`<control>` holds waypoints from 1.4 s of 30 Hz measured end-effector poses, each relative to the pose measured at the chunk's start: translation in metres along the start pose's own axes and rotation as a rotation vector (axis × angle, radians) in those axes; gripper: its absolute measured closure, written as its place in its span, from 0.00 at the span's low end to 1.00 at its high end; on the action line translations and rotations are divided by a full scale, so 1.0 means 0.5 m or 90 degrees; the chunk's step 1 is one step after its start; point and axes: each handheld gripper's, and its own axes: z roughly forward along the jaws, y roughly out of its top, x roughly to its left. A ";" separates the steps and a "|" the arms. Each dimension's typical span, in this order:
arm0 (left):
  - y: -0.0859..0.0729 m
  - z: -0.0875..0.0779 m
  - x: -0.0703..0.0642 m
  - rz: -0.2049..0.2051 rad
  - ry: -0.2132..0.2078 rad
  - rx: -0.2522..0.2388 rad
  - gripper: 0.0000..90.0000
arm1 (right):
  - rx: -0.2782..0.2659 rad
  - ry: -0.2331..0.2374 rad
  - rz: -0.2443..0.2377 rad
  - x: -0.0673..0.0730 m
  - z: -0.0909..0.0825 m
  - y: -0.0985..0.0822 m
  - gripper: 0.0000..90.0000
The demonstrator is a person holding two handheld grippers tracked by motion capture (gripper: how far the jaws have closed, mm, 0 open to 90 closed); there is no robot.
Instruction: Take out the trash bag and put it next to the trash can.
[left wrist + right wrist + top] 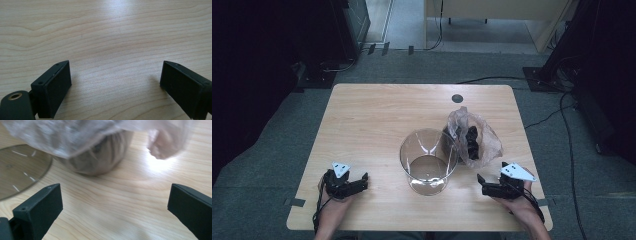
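While both hands rest at the near edge of the tabletop point(372, 115), the work sits between them and slightly ahead. Clear glass bowl point(428, 161) stands upright near the middle of the near half, empty. Crumpled plastic bag point(474, 139) with dark contents lies just beside the bowl on its right, touching or nearly touching its rim; cannot tell which.

Right gripper point(486, 186) lies near the tabletop just in front of the bag, jaws spread wide, nothing between them. From the right gripper view the bag point(100, 145) bulges straight ahead, apart from both jaws, with the bowl's base point(21, 170) off to the left. Bare wood lies between gripper and bag.

Left gripper point(357, 182) sits well left of the bowl, jaws also wide open and empty; left gripper view has plain wood grain ahead.

Dark round grommet point(457, 98) sits near the far edge. Cables point(562, 115) trail over the floor to the right.
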 end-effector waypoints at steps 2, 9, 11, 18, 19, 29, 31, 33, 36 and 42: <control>0.000 0.000 0.000 -0.001 0.000 0.000 0.10 | 0.003 -0.006 0.005 -0.009 -0.003 -0.005 0.00; 0.000 0.000 0.000 0.000 0.000 0.000 0.10 | 0.011 -0.027 0.014 -0.035 -0.013 -0.015 0.00; 0.000 0.000 0.000 -0.001 0.000 0.000 0.10 | 0.013 -0.031 0.018 -0.041 -0.016 -0.018 0.00; 0.000 0.000 0.000 0.000 0.000 0.000 0.10 | 0.024 -0.061 0.026 -0.069 -0.027 -0.032 0.00; 0.000 0.000 0.000 0.000 0.000 0.000 0.10 | 0.028 -0.068 0.026 -0.074 -0.028 -0.035 0.00; 0.000 0.000 0.000 -0.001 0.000 -0.001 0.10 | 0.062 -0.134 0.062 -0.114 -0.037 -0.052 0.00; 0.000 0.000 0.000 -0.001 0.000 -0.001 0.10 | 0.069 -0.144 0.068 -0.119 -0.038 -0.055 0.00; 0.000 0.000 0.000 -0.001 0.000 -0.001 0.10 | 0.076 -0.150 0.067 -0.120 -0.039 -0.059 0.00; 0.000 0.000 0.000 -0.001 0.000 -0.001 0.10 | 0.081 -0.148 0.064 -0.118 -0.042 -0.062 0.00; 0.000 0.000 0.000 -0.001 0.000 -0.001 0.10 | 0.098 -0.153 0.073 -0.123 -0.045 -0.067 0.01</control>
